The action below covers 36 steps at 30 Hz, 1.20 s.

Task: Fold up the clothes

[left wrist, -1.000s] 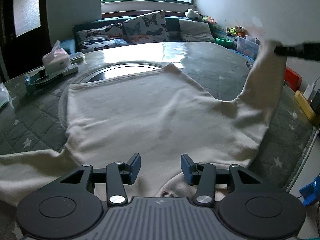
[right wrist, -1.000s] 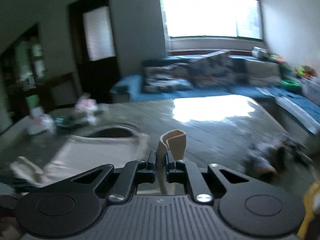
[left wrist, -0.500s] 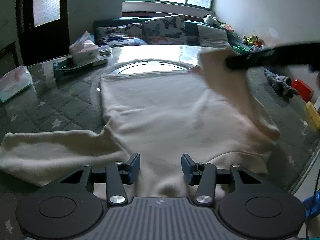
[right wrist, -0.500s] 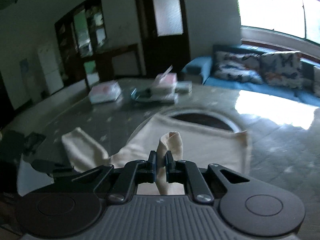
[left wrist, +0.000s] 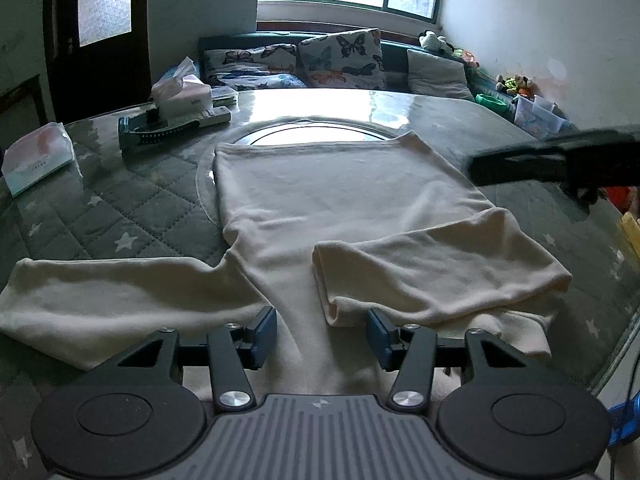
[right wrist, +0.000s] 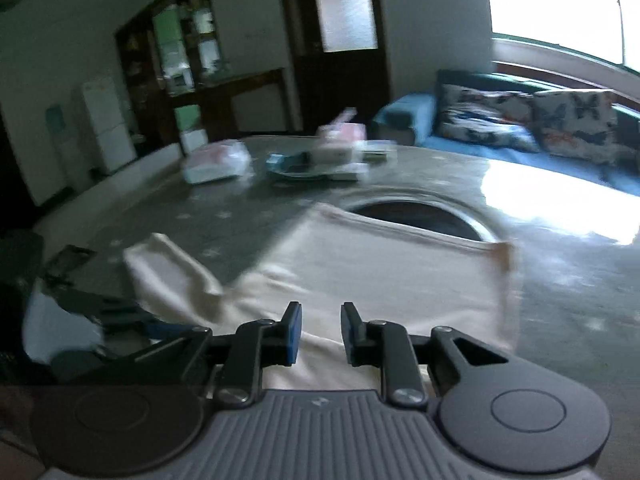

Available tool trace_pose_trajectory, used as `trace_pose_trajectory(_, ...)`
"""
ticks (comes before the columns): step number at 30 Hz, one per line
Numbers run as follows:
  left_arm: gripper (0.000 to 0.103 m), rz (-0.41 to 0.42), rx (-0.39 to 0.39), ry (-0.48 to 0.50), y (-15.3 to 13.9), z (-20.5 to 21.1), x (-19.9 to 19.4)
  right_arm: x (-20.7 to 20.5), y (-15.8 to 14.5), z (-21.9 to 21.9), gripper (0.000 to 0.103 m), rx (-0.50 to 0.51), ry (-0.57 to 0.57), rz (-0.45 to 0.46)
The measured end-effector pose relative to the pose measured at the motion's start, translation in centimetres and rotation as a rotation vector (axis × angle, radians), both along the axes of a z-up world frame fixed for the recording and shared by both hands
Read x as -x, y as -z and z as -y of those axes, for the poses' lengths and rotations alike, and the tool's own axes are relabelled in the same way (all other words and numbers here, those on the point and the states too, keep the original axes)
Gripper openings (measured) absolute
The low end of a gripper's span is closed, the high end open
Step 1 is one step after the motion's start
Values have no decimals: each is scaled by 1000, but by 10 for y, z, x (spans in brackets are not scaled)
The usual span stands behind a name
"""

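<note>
Cream sweater (left wrist: 320, 200) lies flat on the quilted, star-patterned tabletop (left wrist: 132, 216), near tissue packs (left wrist: 38, 156). Its right sleeve (left wrist: 432, 276), pinched aloft a moment ago, now lies folded across the body. Right claw (right wrist: 319, 330) is opening, empty; left claw (left wrist: 322, 334) is spreading, nothing between.

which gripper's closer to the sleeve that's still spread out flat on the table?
Left. The left gripper hovers open beside the unfolded sleeve. The right gripper, jaws opening and empty, sits across the shirt.
</note>
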<state>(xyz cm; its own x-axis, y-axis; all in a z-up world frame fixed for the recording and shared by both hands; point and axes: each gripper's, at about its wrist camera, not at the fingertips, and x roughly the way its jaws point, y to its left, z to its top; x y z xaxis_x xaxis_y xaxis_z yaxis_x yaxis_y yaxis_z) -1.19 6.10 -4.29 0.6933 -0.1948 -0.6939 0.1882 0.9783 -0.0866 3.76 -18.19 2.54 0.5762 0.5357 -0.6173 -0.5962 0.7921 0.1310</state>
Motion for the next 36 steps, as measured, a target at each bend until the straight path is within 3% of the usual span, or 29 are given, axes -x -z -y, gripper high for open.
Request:
trace_pose_trajectory(7, 53, 9, 36, -2, -7, -2, 1, 1, 22, 74, 21, 120, 146, -51)
trace_pose_trajectory(13, 50, 0, 6, 28, -2, 10, -6, 5, 44, 83, 21, 127, 150, -85)
trace_pose_trajectory(18, 15, 3, -15, 50, 4, 18, -7, 3, 53, 74, 21, 123, 134, -92)
trace_pose_trajectory(20, 6, 18, -32, 52, 2, 19, -5, 2, 56, 68, 21, 133, 120, -96)
trace_pose_trajectory(27, 5, 78, -21, 4, -20, 6, 0, 3, 42, 64, 21, 120, 118, -37)
trace_pose_trajectory(36, 10, 1, -26, -7, -5, -3, 1, -14, 54, 52, 21, 139, 106, -41)
